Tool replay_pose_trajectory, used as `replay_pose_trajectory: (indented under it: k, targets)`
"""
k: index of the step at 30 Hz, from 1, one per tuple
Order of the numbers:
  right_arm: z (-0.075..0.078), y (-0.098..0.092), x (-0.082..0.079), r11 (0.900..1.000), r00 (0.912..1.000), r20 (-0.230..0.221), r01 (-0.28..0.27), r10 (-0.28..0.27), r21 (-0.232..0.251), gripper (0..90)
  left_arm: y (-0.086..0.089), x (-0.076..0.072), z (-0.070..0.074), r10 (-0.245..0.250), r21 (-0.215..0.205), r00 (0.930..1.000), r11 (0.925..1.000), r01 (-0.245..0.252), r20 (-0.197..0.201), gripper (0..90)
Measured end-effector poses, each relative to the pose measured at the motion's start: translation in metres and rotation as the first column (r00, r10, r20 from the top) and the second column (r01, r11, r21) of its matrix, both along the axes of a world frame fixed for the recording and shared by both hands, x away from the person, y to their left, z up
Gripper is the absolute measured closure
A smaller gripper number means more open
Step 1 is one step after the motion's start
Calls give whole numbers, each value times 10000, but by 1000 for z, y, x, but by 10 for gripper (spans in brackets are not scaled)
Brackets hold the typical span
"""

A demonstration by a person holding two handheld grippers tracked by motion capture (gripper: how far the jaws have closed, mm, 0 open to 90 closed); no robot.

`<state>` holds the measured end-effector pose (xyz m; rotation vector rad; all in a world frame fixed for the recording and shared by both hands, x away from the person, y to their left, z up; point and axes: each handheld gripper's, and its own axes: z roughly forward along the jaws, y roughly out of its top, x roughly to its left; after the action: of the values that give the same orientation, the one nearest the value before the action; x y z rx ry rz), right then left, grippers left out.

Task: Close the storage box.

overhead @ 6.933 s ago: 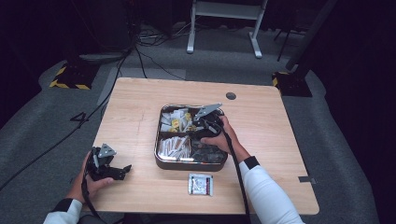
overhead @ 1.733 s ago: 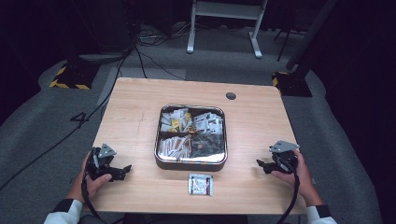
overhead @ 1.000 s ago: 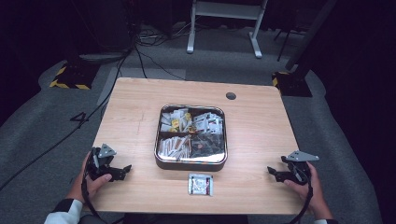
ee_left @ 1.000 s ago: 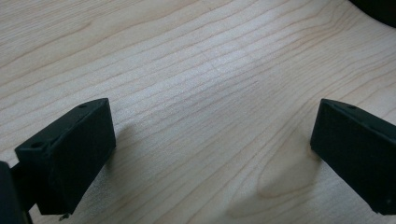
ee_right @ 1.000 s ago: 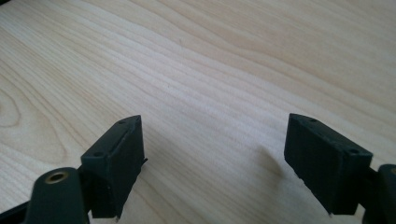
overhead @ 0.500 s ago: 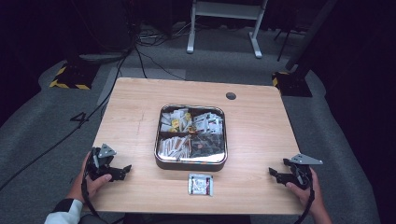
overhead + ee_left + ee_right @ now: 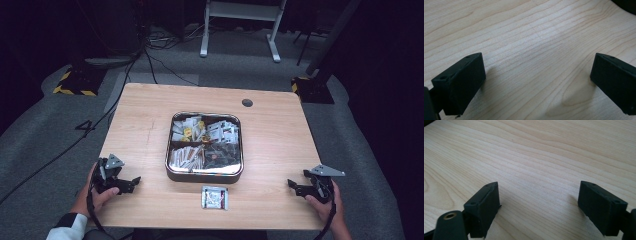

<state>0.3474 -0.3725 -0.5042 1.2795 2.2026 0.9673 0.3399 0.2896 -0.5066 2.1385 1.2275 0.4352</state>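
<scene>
**Wood table, both grippers parked wide apart, nothing held**

High view: metal tin (image 7: 204, 176) at table centre, four compartments, packed with small sachets. Single sachet (image 7: 214, 197) flat on the table (image 7: 140, 115) just in front of the tin's near rim, not touching it. Left gripper (image 7: 134, 182) held in left hand (image 7: 95, 192) at near-left corner, jaws pointing toward the tin, well apart from it. Right gripper (image 7: 291, 184) in right hand (image 7: 325, 205) at near-right edge, jaws pointing inward toward the sachet, also well apart. Grey three-cornered plate on top of each. Round hole (image 7: 247, 103) in the tabletop beyond the tin.

Left gripper view: two black jaws spread wide, bare wood grain between them, nothing clamped. Jaw tips low over the surface, shadows right beneath. Dark edge at top right corner, too little to identify.

Right gripper view: same picture, jaws spread wide, empty, bare wood between. Close to the tabletop, shadows beside both jaws.
</scene>
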Motion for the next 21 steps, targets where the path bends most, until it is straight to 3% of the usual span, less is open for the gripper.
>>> replay_pose_trajectory:
  k: [21]
  targets:
    - [0,0,0,10000,10000,-8,14,-14,-3,175,0,1,0,-13,3,10000,10000,13,-36,0]
